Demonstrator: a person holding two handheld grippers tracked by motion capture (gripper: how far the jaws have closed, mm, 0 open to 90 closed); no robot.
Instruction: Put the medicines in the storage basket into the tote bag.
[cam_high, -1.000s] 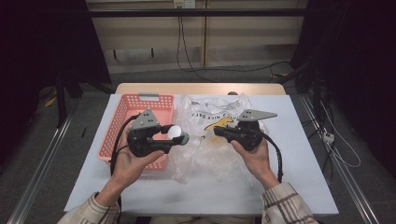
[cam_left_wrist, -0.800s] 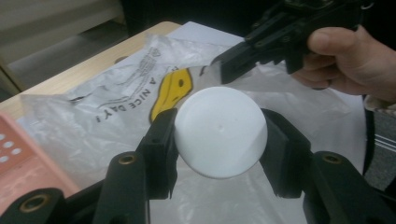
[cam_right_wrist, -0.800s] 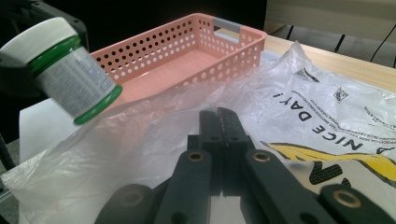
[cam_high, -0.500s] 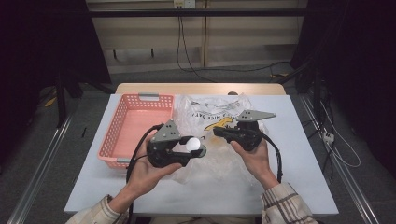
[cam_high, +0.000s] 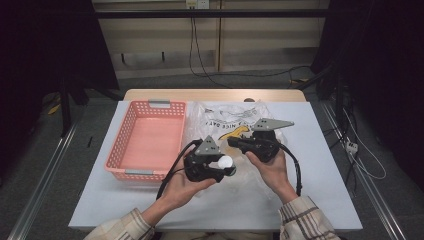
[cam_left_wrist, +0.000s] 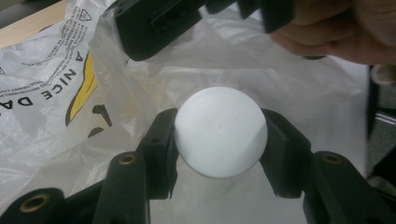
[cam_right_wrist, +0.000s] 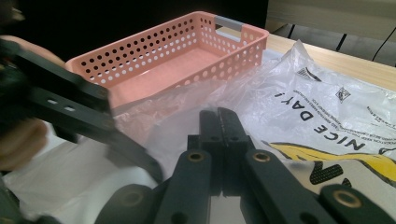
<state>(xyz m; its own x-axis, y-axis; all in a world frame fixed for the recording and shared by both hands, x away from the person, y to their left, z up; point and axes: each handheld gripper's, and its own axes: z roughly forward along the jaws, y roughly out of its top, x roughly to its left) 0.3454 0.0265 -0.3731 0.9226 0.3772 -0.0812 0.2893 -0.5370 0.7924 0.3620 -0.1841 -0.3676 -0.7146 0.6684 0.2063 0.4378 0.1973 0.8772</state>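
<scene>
The left gripper has carried the white ball from beside the basket to the plastic bag. Pinched at its middle, the ball looks light and slippery. The right gripper, shut, probably pinches the thin film.

Left gripper fingers half-spread (clamped on a load), right gripper pinched together.

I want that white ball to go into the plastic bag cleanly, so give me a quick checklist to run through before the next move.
1. White ball clamped between left gripper pads: ok.
2. Right gripper shut on the plastic bag film: ok.
3. Bag mouth held open wide enough: cannot tell.
4. Ball over the bag, not over the pink basket: ok.
5. Grippers apart from each other: ok.
</scene>
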